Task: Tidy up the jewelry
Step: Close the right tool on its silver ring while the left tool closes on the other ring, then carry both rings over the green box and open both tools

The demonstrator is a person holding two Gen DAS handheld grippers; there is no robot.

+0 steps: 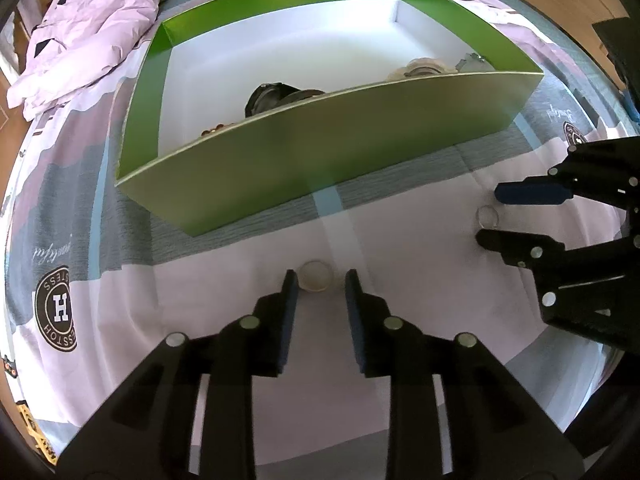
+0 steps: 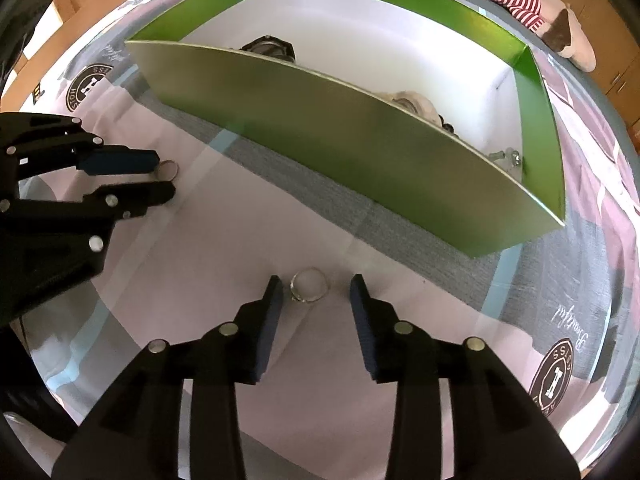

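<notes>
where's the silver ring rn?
Silver ring lies on the bedsheet between the right hand-held gripper's open fingers, near side of the green box.

Glossy green cardboard box (image 1: 320, 148); shiny metal ring (image 2: 309, 285); smooth printed cotton sheet (image 1: 400, 264); matt black plastic jaws.

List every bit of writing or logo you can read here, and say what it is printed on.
"H": middle of the round badge printed on the bedsheet.
"SSE…" and "…SSTOH": badge ring lettering, upside down and cut off; the full word cannot be read.
Cursive script on the sheet: seems to read "Beautiful", upside down.
Green box, left gripper and right gripper: no writing visible.
</notes>
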